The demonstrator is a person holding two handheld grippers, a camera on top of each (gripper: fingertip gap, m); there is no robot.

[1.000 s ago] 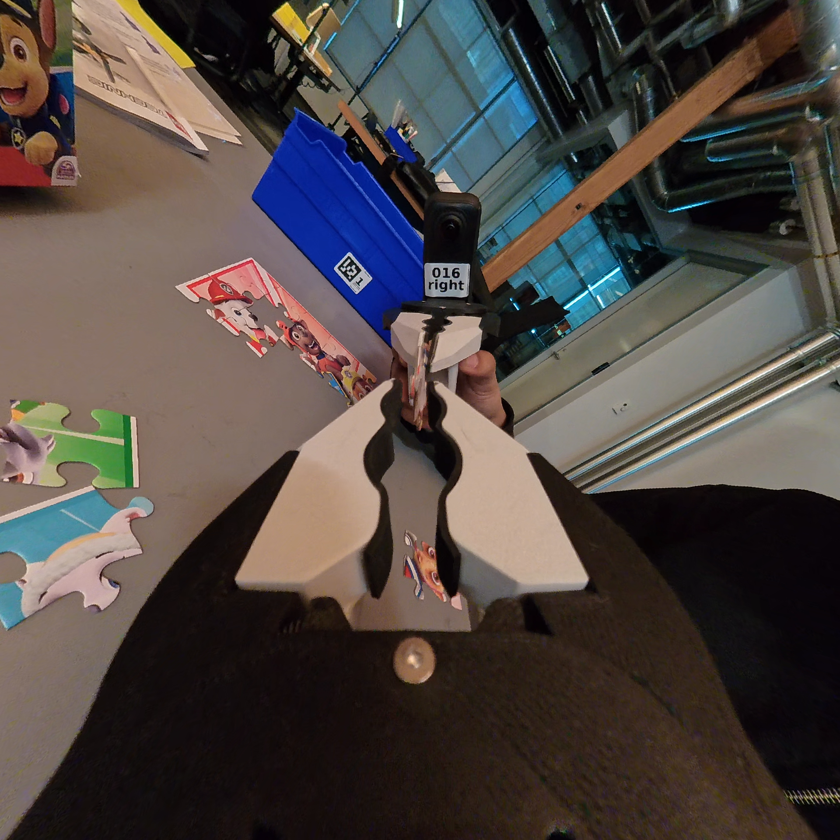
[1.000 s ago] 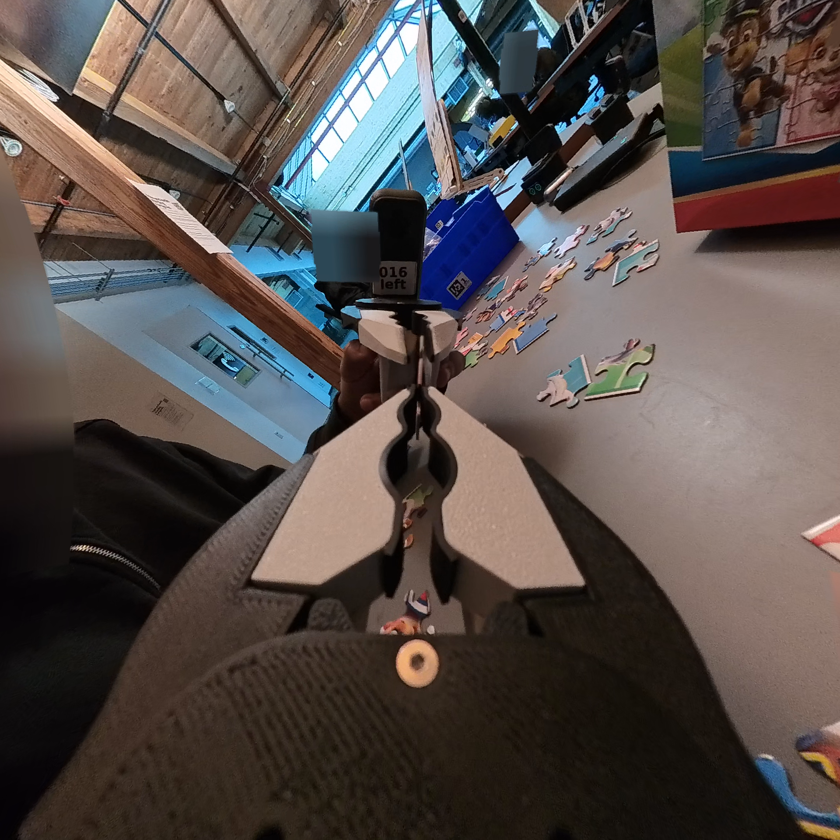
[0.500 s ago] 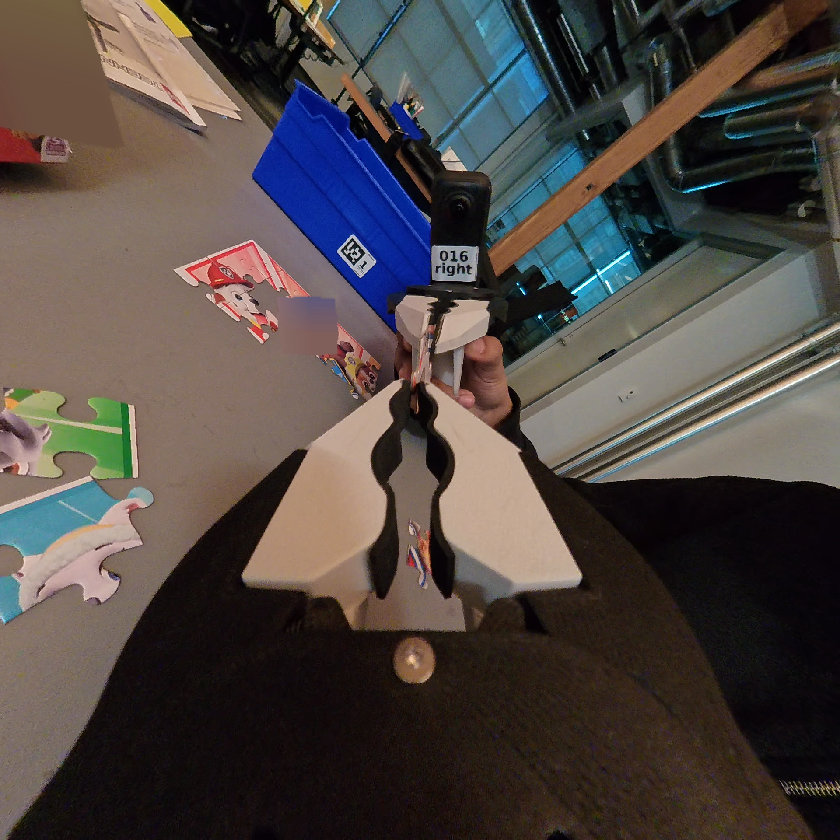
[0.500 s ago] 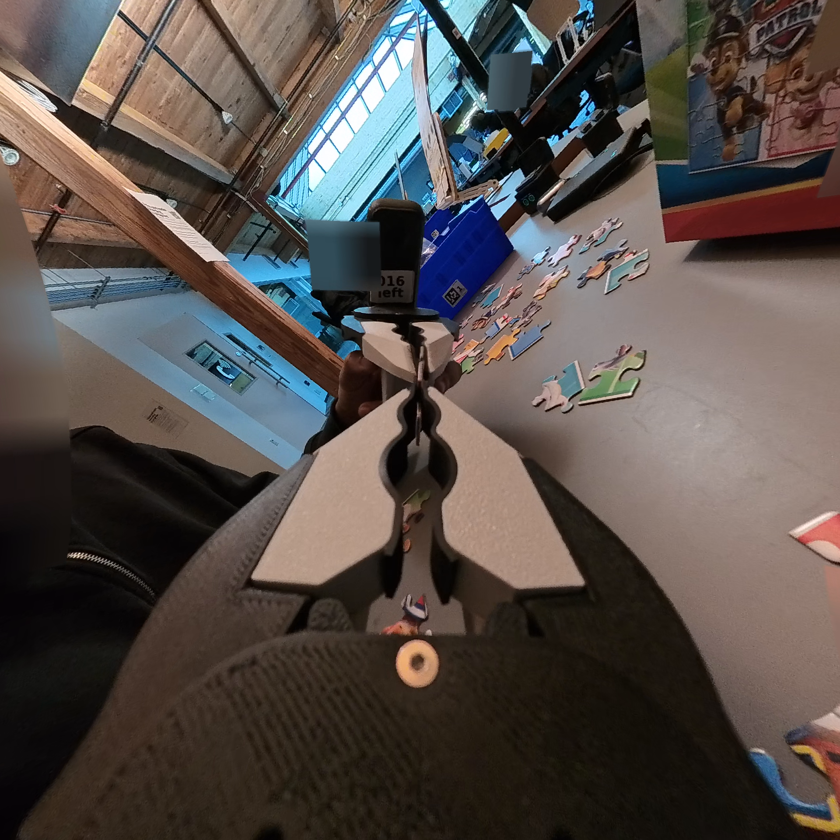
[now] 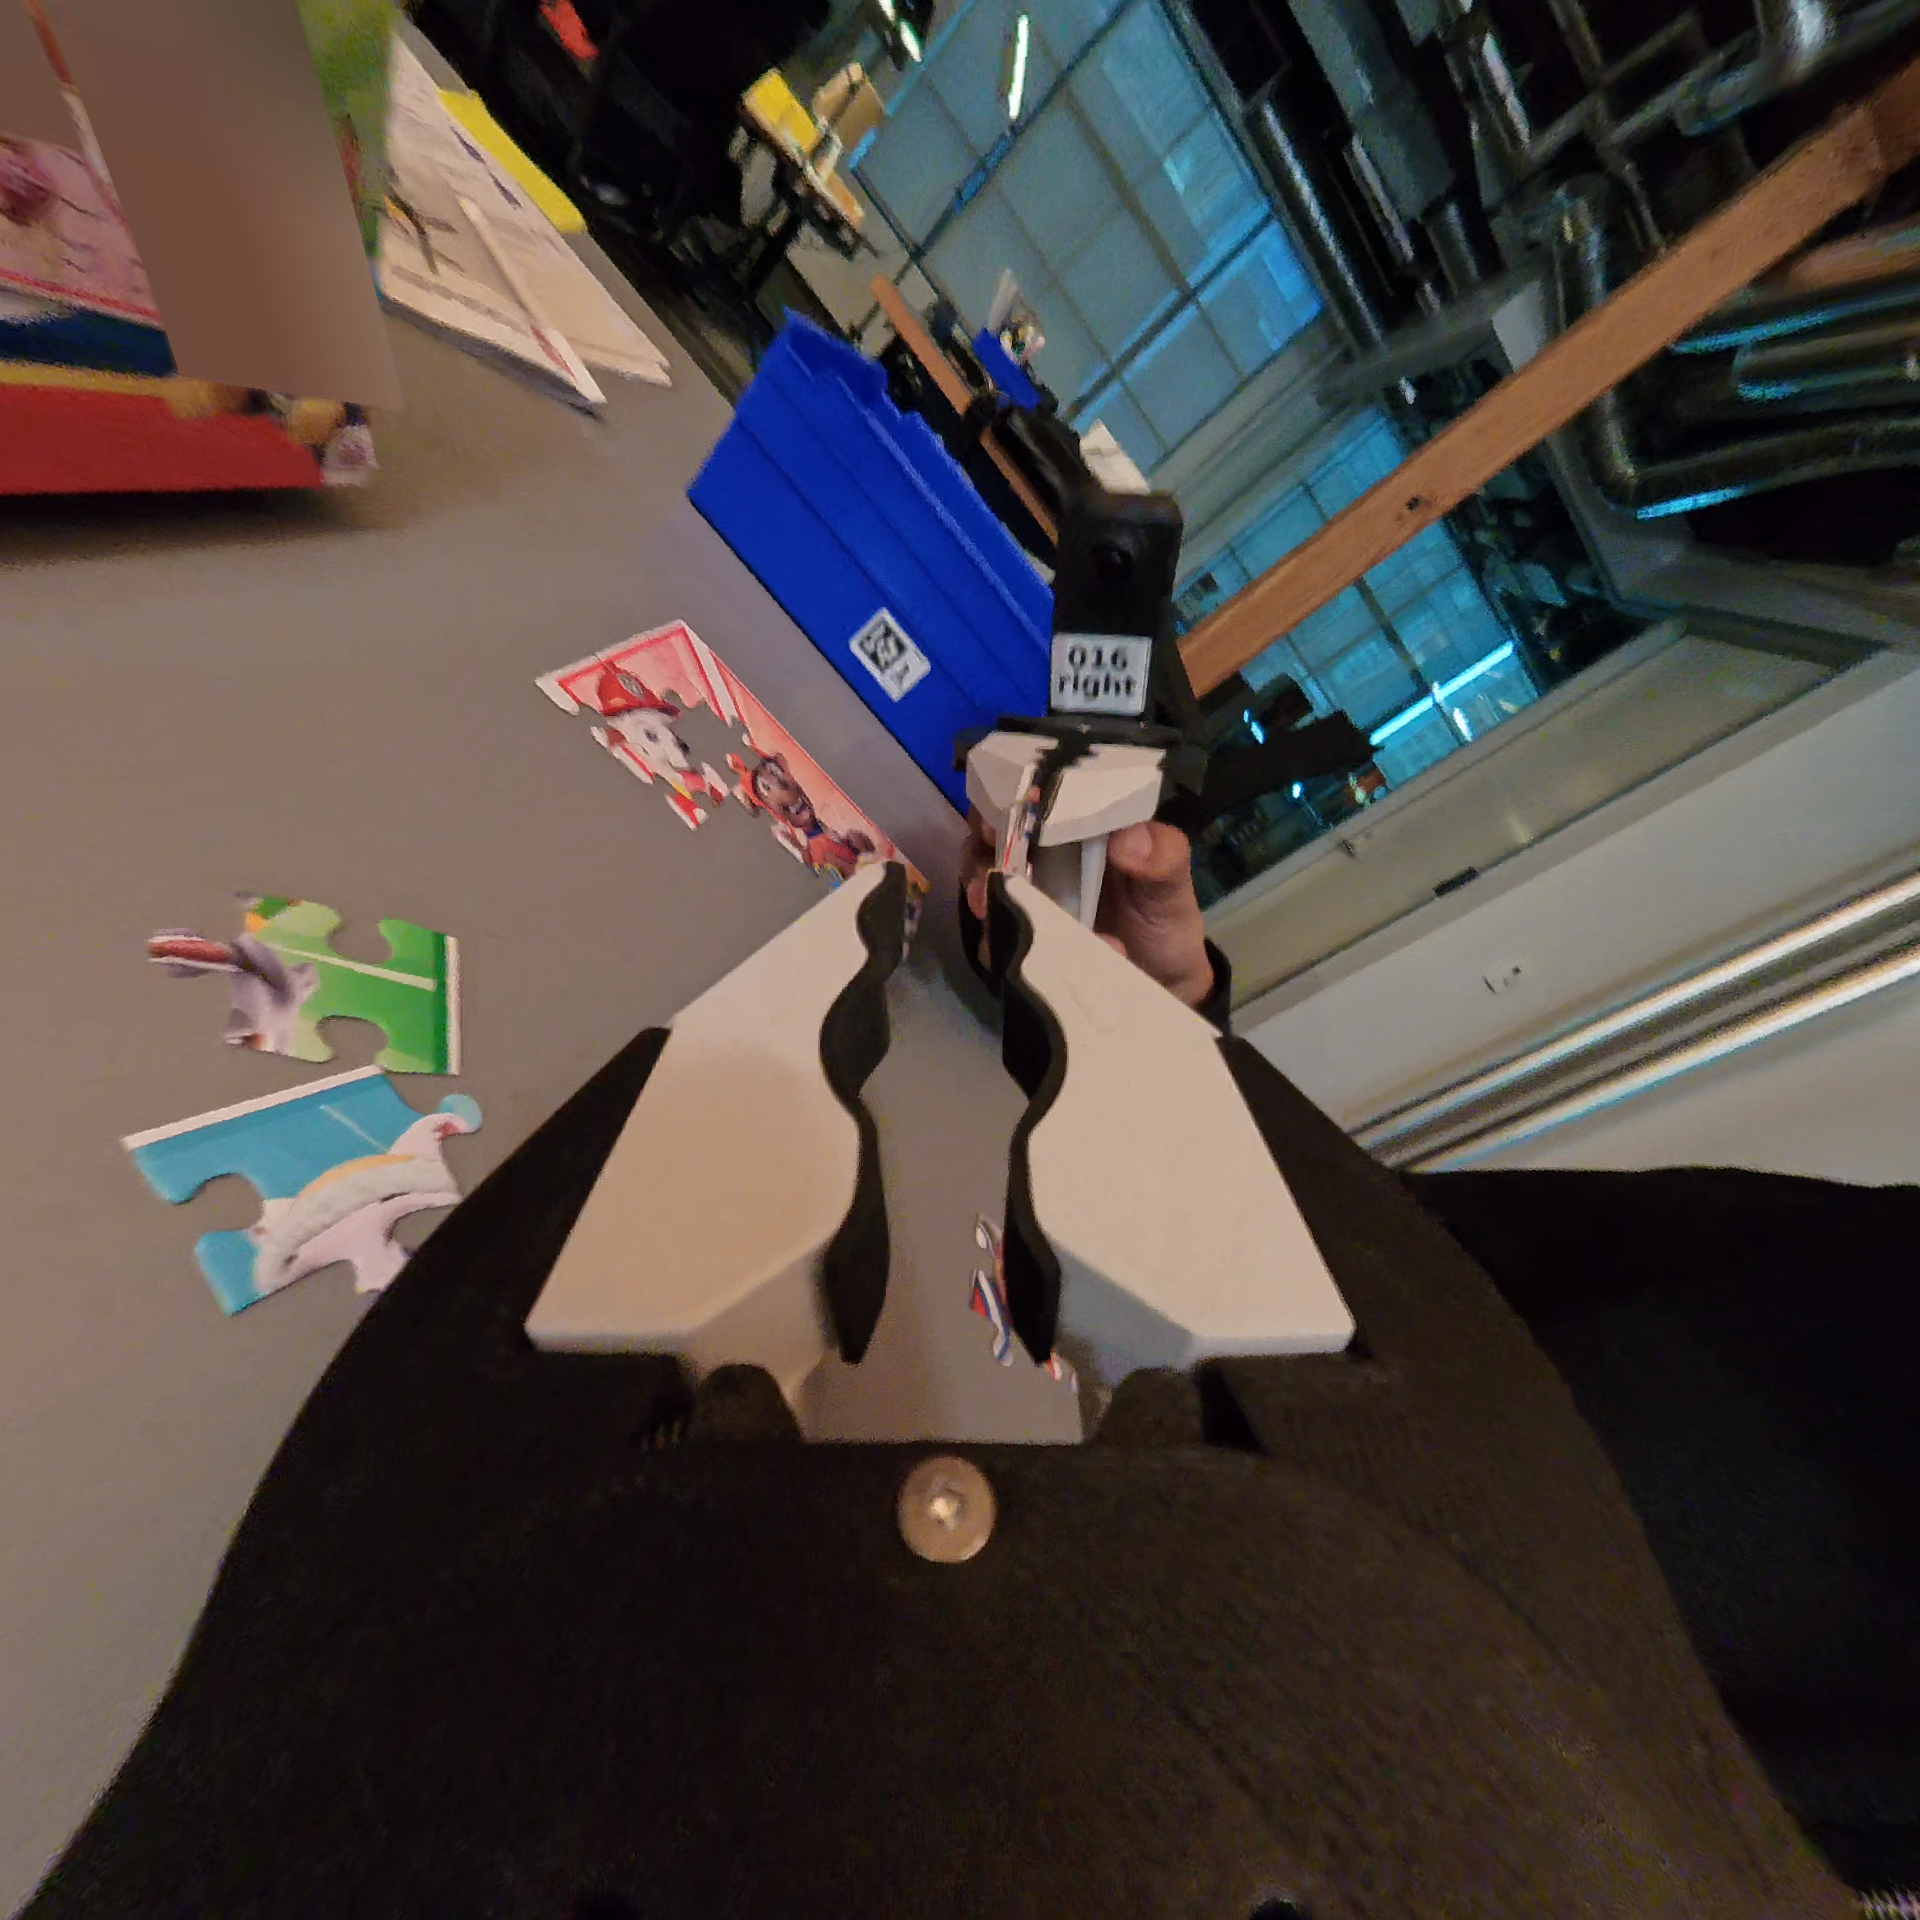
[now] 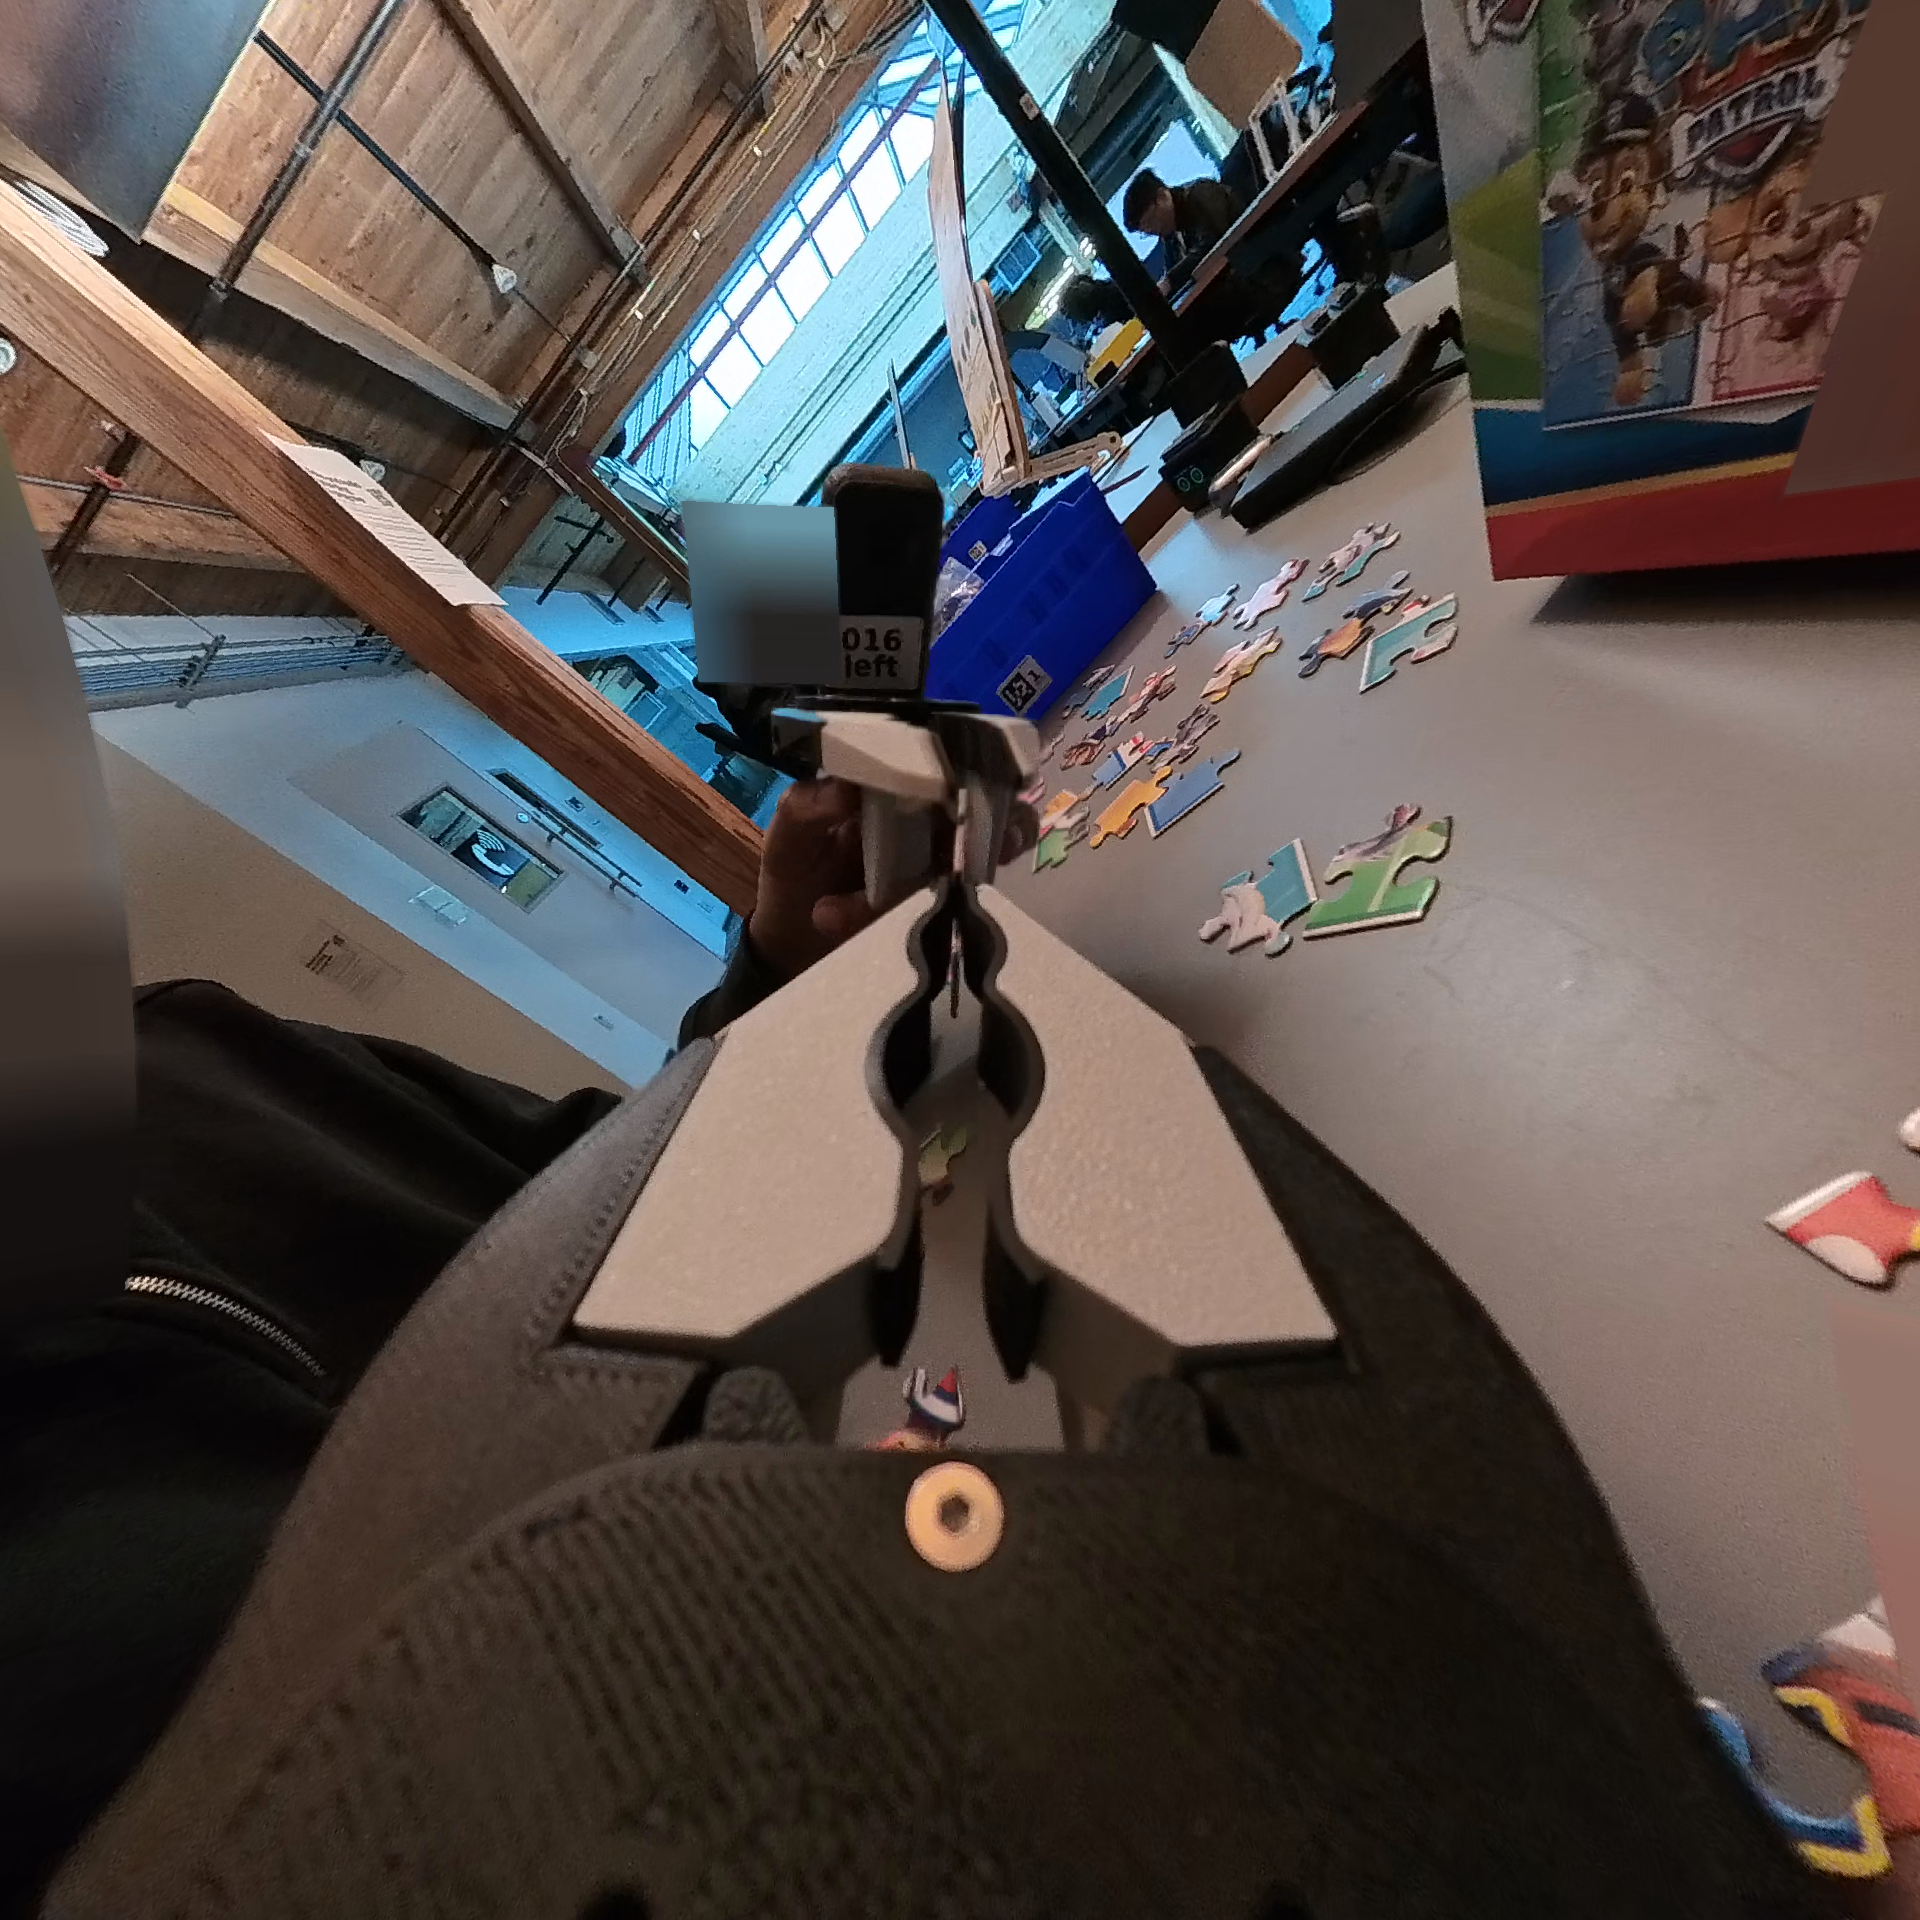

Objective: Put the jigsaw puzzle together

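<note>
Both views differ: left's shows right gripper clamping a puzzle piece; left gripper narrowly parted, bare.

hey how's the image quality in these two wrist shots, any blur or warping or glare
Left wrist view: strong wide-angle warping, slight motion blur on the puzzle pieces and blue bin, dim bluish light. Right wrist view: same bending of beams, sharper, daylight bright through the windows, soft sheen on the grey table.
</note>
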